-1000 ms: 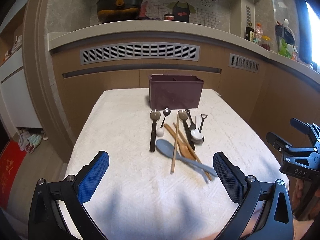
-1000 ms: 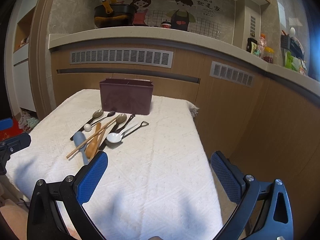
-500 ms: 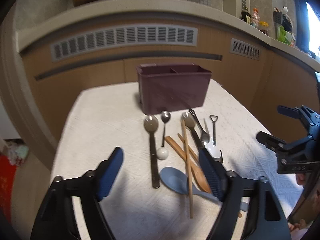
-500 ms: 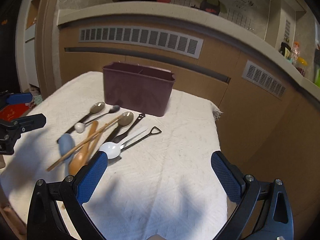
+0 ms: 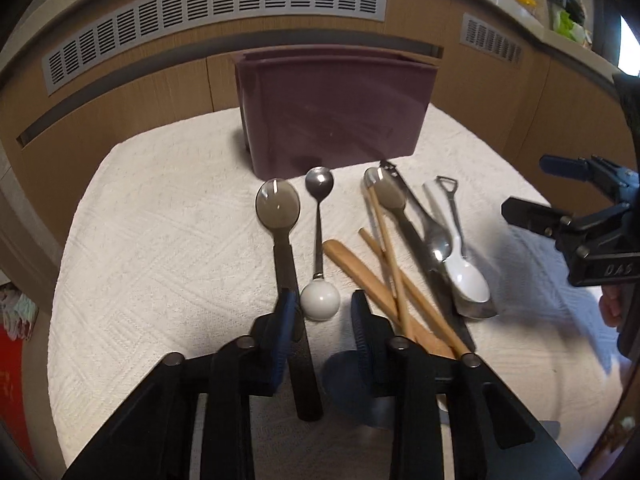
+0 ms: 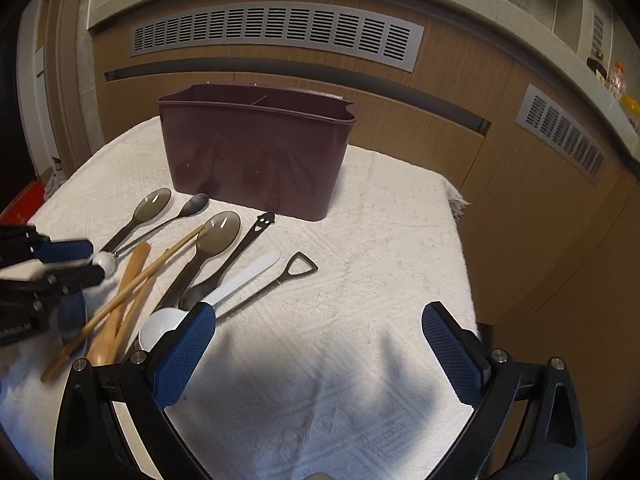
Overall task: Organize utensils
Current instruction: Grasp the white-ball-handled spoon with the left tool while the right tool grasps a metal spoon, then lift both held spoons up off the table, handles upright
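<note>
Your left hand-held gripper [image 5: 325,322] is closing over the near ends of the utensils; the white ball end of the small metal spoon [image 5: 319,240] sits just ahead of the fingertips, not yet pinched, so the step in hand is the first pick. Your right hand-held gripper [image 6: 318,334] hangs wide open over bare cloth, holding nothing. The utensils lie loose on the cloth-covered worktop [image 5: 160,248]. Beyond them stands the maroon divided caddy [image 6: 256,152], which appears empty. Next, confirm a firm pinch on one handle, then lift it clear toward a compartment.
</note>
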A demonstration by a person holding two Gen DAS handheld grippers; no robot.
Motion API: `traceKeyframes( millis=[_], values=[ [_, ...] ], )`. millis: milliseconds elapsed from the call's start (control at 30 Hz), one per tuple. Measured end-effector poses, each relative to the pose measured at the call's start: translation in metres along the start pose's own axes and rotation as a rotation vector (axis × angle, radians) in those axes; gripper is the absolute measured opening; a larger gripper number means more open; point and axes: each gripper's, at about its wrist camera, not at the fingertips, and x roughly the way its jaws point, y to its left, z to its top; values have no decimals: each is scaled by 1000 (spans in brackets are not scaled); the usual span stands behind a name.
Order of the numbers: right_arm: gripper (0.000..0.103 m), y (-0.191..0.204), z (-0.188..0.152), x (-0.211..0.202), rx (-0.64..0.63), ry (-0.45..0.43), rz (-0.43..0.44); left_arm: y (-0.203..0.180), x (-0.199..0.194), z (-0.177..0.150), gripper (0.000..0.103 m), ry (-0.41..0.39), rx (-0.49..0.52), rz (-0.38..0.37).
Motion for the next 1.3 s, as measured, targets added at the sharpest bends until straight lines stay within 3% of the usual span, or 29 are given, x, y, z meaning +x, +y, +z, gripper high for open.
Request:
traceKeyframes(
  millis=[167, 200, 300, 333, 400, 600, 867, 933, 1000, 1133, 1300],
  values=[
    [101, 13, 18, 13, 9, -4, 15, 12, -24, 3, 22, -94, -38, -2],
    [94, 17, 22, 17, 7, -1, 22, 16, -31, 6, 22, -125, -44, 12],
    [52, 29, 33, 34, 26, 60, 100, 32, -53, 14, 22, -208, -92, 31],
    [43, 32, 36, 41, 45, 86, 149, 38, -59, 16, 22, -232, -109, 35],
    [36, 38, 39, 52, 72, 125, 201, 47, -71, 20, 22, -274, -129, 51],
    [35, 57, 42, 69, 50, 177, 209, 64, -88, 29, 22, -328, -145, 58],
    [38, 80, 58, 91, 1, 176, 75, 66, -94, 23, 21, -342, -173, 21],
    [33, 85, 58, 89, -6, 177, 93, 66, -97, 22, 21, -345, -175, 16],
    [32, 83, 57, 83, 11, 174, 135, 65, -99, 22, 21, -344, -173, 17],
    [32, 74, 55, 55, 11, 104, 132, 67, -104, 20, 21, -332, -185, 48],
    [32, 56, 47, 16, 20, 48, 150, 77, -99, -4, 23, -237, -211, 29]
  ],
)
